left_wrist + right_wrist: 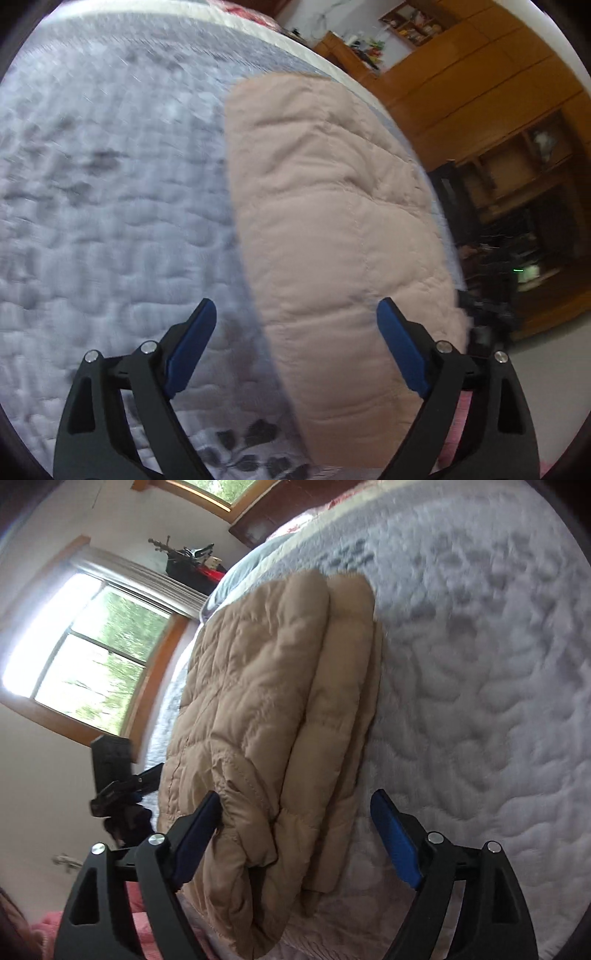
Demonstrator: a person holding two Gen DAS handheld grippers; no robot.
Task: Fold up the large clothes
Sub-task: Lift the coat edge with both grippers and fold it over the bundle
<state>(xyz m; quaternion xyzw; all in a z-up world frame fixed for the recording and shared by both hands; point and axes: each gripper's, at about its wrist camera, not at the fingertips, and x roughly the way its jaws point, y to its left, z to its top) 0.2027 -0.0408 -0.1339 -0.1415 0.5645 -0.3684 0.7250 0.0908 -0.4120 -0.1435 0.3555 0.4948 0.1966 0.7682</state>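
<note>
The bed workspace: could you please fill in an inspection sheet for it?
Surface: grey quilted bedspread, dark leaf print.
Job's things: tan puffer jacket folded in layers near the bed edge.
Clutter: nothing seen on the bed.
Grippers: left claw open above the jacket; right claw open, straddling the jacket's near end.
Cables: nothing seen.
Surroundings: wooden cabinets, window.

Free room: we see wide bare quilt (pixel 480 683) to one side of the folded jacket (pixel 266 701). Obstacles: the jacket itself, bulky between our spread right gripper (pixel 295 823) fingers; the other gripper (pixel 118 786) just beyond the jacket's far edge.
</note>
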